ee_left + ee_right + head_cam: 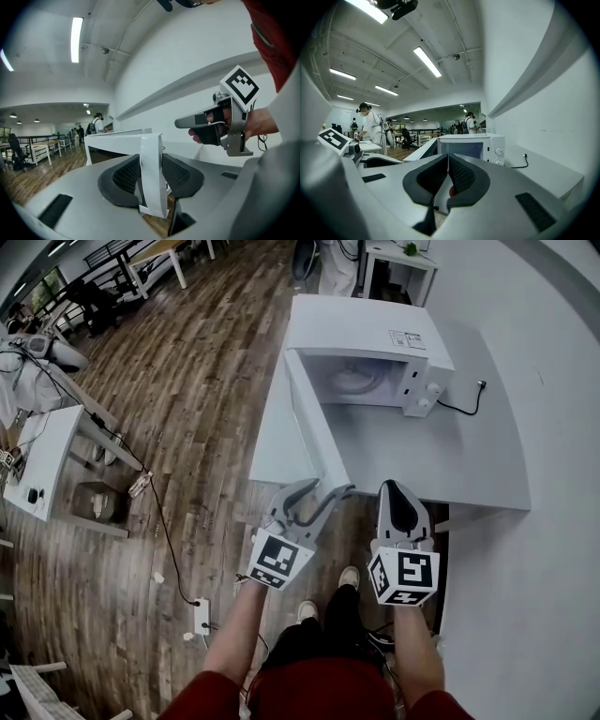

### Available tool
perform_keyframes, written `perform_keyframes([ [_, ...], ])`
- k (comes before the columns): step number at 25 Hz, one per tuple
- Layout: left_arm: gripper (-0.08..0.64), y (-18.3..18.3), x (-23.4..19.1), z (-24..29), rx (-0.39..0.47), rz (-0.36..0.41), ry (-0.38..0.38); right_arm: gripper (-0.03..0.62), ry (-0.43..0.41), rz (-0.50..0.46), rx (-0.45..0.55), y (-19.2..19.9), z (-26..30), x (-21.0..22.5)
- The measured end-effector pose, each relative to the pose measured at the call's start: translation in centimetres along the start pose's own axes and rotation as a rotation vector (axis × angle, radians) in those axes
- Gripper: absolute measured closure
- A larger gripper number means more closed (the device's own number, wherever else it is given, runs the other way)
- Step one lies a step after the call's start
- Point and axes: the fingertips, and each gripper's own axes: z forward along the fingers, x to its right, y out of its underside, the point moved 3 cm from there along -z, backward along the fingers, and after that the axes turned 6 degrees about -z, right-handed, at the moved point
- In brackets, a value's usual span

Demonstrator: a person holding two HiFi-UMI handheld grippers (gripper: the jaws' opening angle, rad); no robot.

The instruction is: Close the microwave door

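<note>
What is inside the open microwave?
Only a round turntable shows in the microwave cavity, with nothing visible on it. The cavity's upper part is covered by the microwave's top.

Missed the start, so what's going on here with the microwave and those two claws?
A person stands at a white table holding a claw in each hand, facing a white microwave. Its door stands wide open. The left claw is open, with the door's free edge between its jaws. The right claw is shut and empty beside it. The door is not yet closed.
</note>
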Motion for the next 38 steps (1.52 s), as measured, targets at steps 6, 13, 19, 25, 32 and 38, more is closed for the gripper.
perform_keyframes([
  [6, 0.413, -0.3, 0.8, 1.4, -0.004, 0.006, 0.044, 0.563, 0.019, 0.008, -0.005, 0.4, 0.0, 1.4],
  [13, 0.414, -0.8, 2.4, 5.3, 0.016, 0.000, 0.046, 0.563, 0.050, 0.008, -0.007, 0.7, 0.5, 4.9],
  [19, 0.416, -1.7, 3.9, 10.0, 0.037, -0.019, 0.005, 0.563, 0.081, 0.012, -0.011, 1.1, 1.4, 9.5],
  [25, 0.416, -2.5, 4.6, 14.6, 0.034, -0.032, -0.062, 0.563, 0.095, 0.029, -0.010, 1.4, 3.0, 13.8],
  [32, 0.415, -3.2, 4.7, 19.3, 0.033, -0.054, -0.158, 0.563, 0.080, 0.039, -0.003, 1.5, 5.1, 18.4],
  [38, 0.416, -3.6, 4.4, 22.5, 0.038, -0.067, -0.246, 0.563, 0.047, 0.025, 0.005, 1.7, 6.4, 21.4],
])
